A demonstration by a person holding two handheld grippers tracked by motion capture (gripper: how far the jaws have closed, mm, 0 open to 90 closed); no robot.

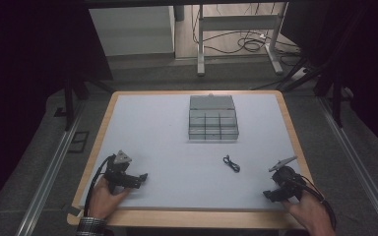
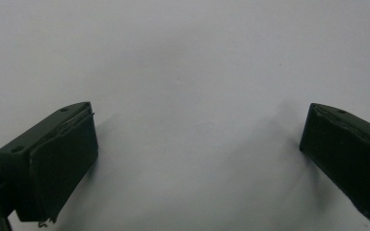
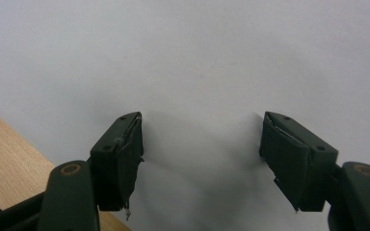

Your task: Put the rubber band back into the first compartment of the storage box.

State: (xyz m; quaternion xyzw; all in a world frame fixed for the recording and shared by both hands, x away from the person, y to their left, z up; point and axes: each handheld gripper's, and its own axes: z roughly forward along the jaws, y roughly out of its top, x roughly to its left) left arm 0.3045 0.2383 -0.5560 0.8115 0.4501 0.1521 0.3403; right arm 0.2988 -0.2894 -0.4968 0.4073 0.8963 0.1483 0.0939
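Small black cable (image 1: 231,163) lay loose on the white table (image 1: 152,128), between the clear compartment box (image 1: 213,119) and the right gripper (image 1: 274,192). Box sat open, well apart at the far centre. Left gripper (image 1: 141,178) rested at the near left, jaws wide, nothing between them. Right jaws also spread, empty. Looked like pre-pick: likely next, right gripper reaches the cable, a thin target needing a low, precise pinch.

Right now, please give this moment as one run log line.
left claw: open, empty | right claw: open, empty | small black cable: loose on white table | clear plastic compartment box: lid open
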